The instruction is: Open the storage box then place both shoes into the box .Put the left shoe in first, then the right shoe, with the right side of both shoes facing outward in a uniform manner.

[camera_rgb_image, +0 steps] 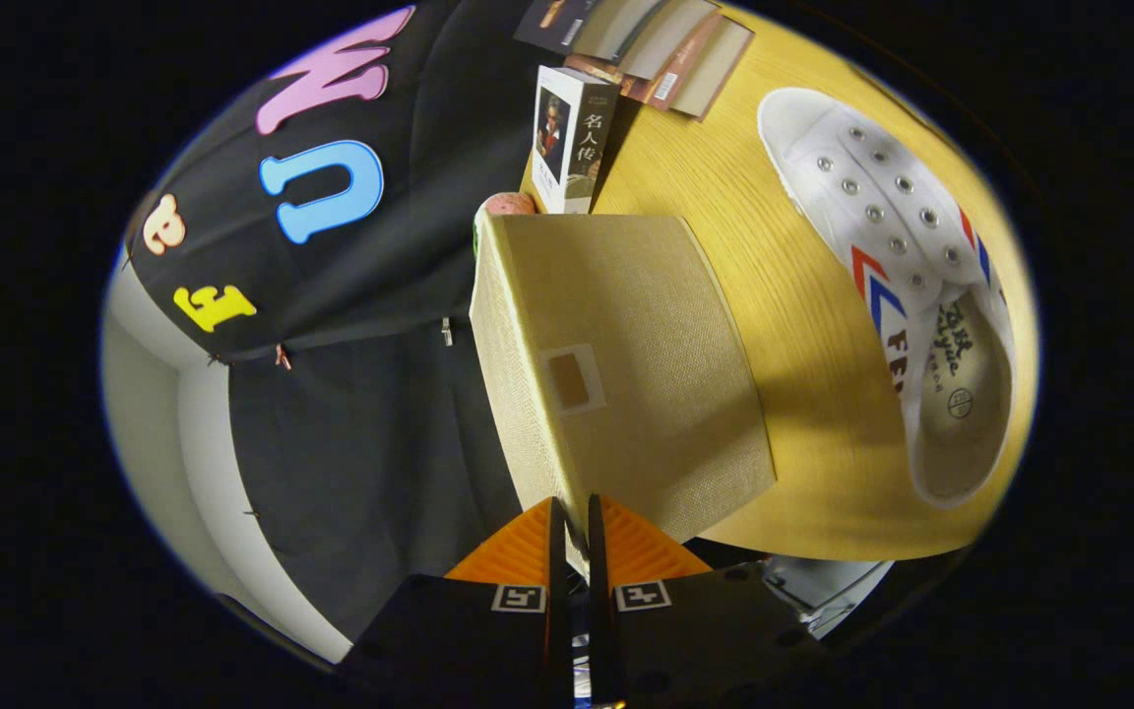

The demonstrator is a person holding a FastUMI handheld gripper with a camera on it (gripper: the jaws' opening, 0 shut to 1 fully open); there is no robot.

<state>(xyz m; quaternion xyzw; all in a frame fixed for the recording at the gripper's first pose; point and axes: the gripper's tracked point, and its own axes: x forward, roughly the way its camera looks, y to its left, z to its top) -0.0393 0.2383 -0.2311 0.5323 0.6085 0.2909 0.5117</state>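
Storage box (626,394): woven beige fabric, set on the wooden bench (803,433); a small tab or label patch is seen on the broad face turned toward the camera. The view is rolled sideways, so which face is the lid cannot be told for certain. The near edge of that broad panel is pinched between the fingers (569,537), which are drawn narrow with only a thin gap, both pressed against the panel; the grip is judged to be for lifting the lid, the opening step.

White shoe (907,295): canvas, metal eyelets, red and blue chevrons on its side, laid on the bench beside the box, well apart from it, opening turned up. It is judged to be waiting for loading; left or right cannot be told. Nothing is seen packed yet.

Upright book (572,138): stood at the far end of the box, just beyond it.

Row of books (646,44): laid farther beyond the box.

Pink object (508,204): partly hidden behind the box's far corner; kind not determined.
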